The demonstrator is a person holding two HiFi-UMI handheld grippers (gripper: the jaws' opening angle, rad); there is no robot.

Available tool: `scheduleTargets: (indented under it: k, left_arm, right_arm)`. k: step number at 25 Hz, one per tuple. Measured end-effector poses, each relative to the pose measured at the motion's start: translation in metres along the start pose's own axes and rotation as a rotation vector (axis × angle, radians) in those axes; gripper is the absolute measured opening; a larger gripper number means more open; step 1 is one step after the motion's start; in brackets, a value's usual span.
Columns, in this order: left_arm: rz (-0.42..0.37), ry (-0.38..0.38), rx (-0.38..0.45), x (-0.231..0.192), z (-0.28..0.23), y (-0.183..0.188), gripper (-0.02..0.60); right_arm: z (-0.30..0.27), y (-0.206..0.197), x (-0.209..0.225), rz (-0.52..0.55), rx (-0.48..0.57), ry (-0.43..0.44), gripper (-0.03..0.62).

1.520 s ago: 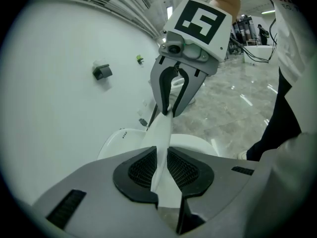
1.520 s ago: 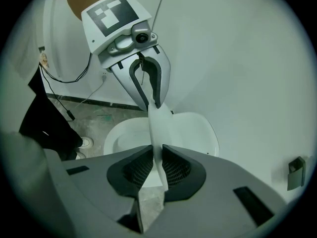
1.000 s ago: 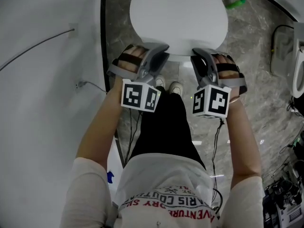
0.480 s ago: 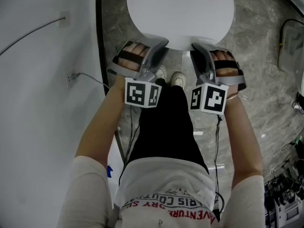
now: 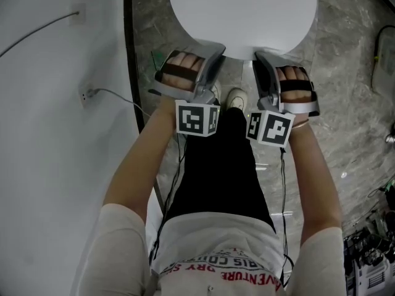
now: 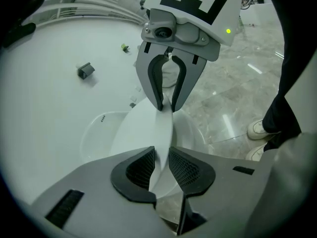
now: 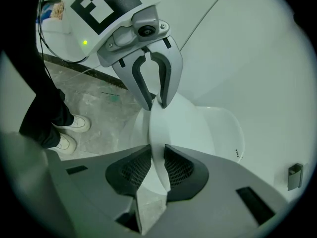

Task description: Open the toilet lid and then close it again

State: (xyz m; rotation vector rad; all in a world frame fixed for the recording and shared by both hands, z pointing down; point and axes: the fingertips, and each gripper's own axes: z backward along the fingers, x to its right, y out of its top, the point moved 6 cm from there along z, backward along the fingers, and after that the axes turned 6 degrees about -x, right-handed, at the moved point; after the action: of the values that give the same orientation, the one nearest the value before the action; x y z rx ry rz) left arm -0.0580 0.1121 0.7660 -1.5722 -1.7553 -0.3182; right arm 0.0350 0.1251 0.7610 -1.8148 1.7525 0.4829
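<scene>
The white toilet lid (image 5: 241,11) fills the top of the head view, and both grippers hold its near rim. My left gripper (image 5: 217,49) has the lid's thin edge (image 6: 143,128) between its pads (image 6: 140,168), and its jaws are opening. My right gripper (image 5: 260,57) grips the same rim a little to the right, its pads (image 7: 179,168) close against the lid (image 7: 166,123). Each gripper view shows the other gripper across the rim: the right one (image 6: 166,100) and the left one (image 7: 153,102). The toilet seat (image 6: 99,128) lies under the lid.
A white wall (image 5: 49,116) with a thin cable (image 5: 105,94) runs along the left. The person's white shoes (image 5: 236,97) stand on the grey marble floor (image 5: 345,103) just before the toilet. Cables and gear (image 5: 370,258) lie at the bottom right.
Both grippers have sunk together with the lid's rim between their jaws. The lid has come down with them.
</scene>
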Motion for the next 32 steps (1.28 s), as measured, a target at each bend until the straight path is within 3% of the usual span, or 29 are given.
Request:
scheduleTargets:
  k: [7, 17, 19, 21, 23, 27, 29, 32]
  left_arm:
    - [-0.044, -0.003, -0.04, 0.027, -0.019, -0.009, 0.094]
    - [-0.019, -0.103, -0.056, 0.041, -0.037, -0.013, 0.098]
    - [-0.007, -0.172, -0.066, 0.041, -0.039, -0.012, 0.099]
    - [0.014, -0.288, -0.072, 0.045, -0.04, -0.012, 0.187]
    - [0.009, -0.358, -0.083, 0.046, -0.041, -0.012, 0.204]
    - [-0.021, -0.38, -0.104, 0.037, -0.041, -0.012, 0.202]
    - [-0.019, -0.374, -0.112, 0.03, -0.037, -0.01, 0.202]
    - [-0.01, -0.288, -0.093, 0.01, -0.026, -0.003, 0.194]
  right_arm:
    - [-0.023, -0.003, -0.027, 0.011, 0.003, -0.019, 0.057]
    - [-0.045, -0.006, -0.042, 0.02, -0.03, 0.03, 0.061]
    - [-0.046, -0.006, -0.04, 0.021, -0.038, 0.07, 0.061]
    - [-0.048, -0.005, -0.038, -0.003, -0.04, 0.137, 0.063]
    - [-0.049, -0.005, -0.035, -0.071, -0.032, 0.222, 0.063]
    - [-0.048, -0.004, -0.028, -0.122, -0.029, 0.306, 0.063]
    - [-0.041, -0.003, -0.022, -0.096, -0.023, 0.298, 0.063]
    - [-0.02, -0.004, -0.005, -0.085, 0.008, 0.249, 0.053]
